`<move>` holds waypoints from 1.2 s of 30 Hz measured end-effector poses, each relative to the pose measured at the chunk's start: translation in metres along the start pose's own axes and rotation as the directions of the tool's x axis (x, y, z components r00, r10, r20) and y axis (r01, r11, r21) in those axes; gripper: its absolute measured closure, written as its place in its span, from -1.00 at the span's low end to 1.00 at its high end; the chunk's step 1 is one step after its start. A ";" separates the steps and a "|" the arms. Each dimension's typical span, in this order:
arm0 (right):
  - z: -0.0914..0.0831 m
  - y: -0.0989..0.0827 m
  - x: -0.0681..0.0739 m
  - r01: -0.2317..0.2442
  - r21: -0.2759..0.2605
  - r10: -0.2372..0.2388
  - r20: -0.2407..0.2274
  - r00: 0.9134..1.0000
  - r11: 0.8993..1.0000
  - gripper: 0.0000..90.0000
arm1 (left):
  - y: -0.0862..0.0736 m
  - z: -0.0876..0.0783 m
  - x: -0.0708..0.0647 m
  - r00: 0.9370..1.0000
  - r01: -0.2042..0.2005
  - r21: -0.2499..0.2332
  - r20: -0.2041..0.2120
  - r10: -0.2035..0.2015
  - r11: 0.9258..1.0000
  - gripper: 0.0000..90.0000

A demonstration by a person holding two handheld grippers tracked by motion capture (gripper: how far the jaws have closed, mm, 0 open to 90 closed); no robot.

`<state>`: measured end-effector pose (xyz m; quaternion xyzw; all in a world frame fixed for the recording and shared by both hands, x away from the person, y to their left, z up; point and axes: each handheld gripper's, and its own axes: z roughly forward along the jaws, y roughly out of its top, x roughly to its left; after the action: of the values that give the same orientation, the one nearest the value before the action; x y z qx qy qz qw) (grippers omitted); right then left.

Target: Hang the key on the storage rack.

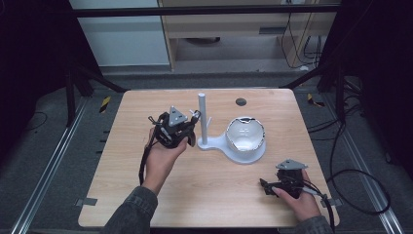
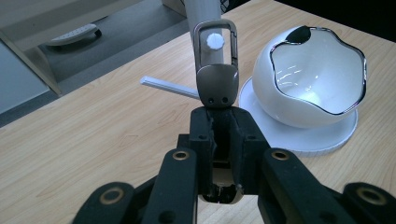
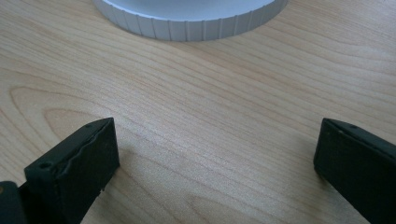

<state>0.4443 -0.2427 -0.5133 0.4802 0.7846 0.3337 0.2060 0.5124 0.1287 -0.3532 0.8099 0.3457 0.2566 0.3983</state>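
A brushed-metal carabiner clip (image 2: 216,79) sticks up from my left gripper (image 2: 219,116), which is shut on its lower end. The round tip of a white peg (image 2: 214,41) shows through the clip's loop, right at the white upright post (image 1: 202,117). In the high view the left gripper (image 1: 193,131) points right at that post. The post shares a white base (image 1: 253,156) with a glossy white bowl (image 2: 317,79) that has a silver rim. My right gripper (image 1: 265,185) rests low at the table's near right, open (image 3: 217,154) over bare wood, facing the ribbed rim of the base (image 3: 187,25).
A second thin white peg (image 2: 168,86) juts sideways from the post. A dark round hole (image 1: 240,102) sits near the table's far edge. Beyond the wooden table (image 1: 146,204) are grey floor, dark frame struts and cables at the right.
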 end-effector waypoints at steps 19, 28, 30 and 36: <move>0.000 0.000 0.000 0.002 0.000 -0.002 0.000 1.000 1.000 -0.99 | -0.001 0.012 0.000 1.000 0.012 0.015 -0.004 -0.012 1.000 0.78; 0.000 0.000 0.000 0.002 0.000 -0.002 -0.001 1.000 1.000 -0.99 | -0.002 0.015 0.000 1.000 0.017 0.019 -0.005 -0.017 1.000 0.78; 0.000 0.000 0.000 0.002 0.000 -0.002 -0.001 1.000 1.000 -0.99 | -0.002 0.016 0.000 1.000 0.017 0.018 -0.004 -0.017 1.000 0.78; 0.000 0.000 0.000 0.002 0.000 -0.002 -0.001 1.000 1.000 -0.99 | -0.003 0.018 -0.001 1.000 0.027 0.013 -0.002 -0.027 1.000 0.77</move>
<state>0.4441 -0.2427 -0.5132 0.4794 0.7852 0.3337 0.2058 0.5230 0.1212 -0.3655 0.8075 0.3587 0.2495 0.3962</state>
